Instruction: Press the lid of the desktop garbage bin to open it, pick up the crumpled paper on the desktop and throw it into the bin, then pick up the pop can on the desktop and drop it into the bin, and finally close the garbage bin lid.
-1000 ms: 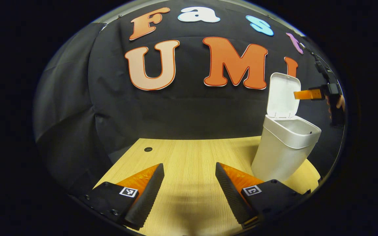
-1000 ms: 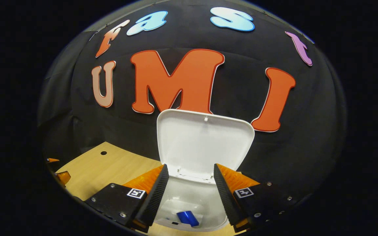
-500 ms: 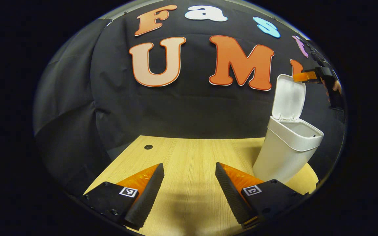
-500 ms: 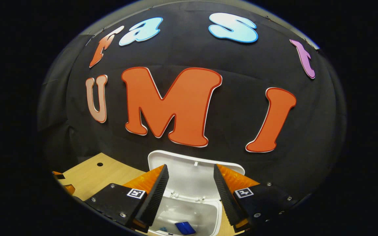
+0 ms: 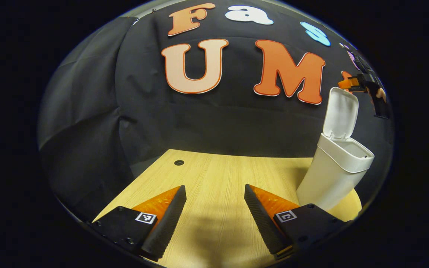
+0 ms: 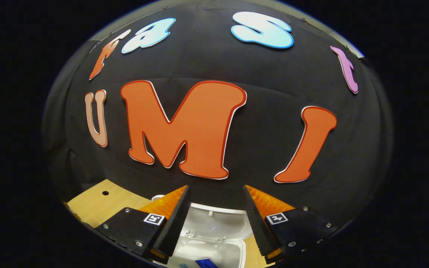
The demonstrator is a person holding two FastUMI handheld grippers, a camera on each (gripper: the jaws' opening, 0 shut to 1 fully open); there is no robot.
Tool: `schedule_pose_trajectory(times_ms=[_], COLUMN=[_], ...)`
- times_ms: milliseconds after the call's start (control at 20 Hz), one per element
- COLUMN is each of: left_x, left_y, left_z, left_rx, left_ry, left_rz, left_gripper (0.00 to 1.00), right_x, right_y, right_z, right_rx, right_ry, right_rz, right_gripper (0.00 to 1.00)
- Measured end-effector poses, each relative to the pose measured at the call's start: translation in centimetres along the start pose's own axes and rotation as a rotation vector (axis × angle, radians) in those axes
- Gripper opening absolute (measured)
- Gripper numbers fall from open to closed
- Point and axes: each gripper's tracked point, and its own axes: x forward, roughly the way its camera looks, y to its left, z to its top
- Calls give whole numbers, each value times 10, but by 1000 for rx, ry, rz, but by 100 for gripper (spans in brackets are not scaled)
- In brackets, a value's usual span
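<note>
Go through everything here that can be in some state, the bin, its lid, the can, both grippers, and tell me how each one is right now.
Garbage bin: upright on the desk.
Lid: open, standing up.
Pop can: inside the bin.
Left gripper: open, holding nothing, over the desk.
Right gripper: open, holding nothing, above the lid's top edge.

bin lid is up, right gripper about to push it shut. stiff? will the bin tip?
The lid looks like a stiff plastic flap, hinged at the bin's rear rim, so it should swing down, not flex. The bin is tall, narrow and probably light, so a sideways shove near the top may tip it. The right gripper, open, sits by the lid's top edge; pressing downward seems safer.
</note>
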Motion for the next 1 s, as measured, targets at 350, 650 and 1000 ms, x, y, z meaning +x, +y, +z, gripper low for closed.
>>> schedule_pose_trajectory(times_ms=[350, 650, 1000], left_x=[-2, -3, -8], left_y=[-6, -15, -20], left_z=[-4, -1, -3], left_rx=[-13, 36, 41], left_ry=[19, -4, 1], left_rz=[-17, -44, -48], left_gripper=[97, 97, 97], right_x=[-27, -58, -81], right_y=[5, 14, 30], right_z=[-13, -38, -91], right_rx=[11, -10, -24], right_ry=[16, 72, 175], right_rz=[33, 72, 117], right_gripper=[82, 82, 83])
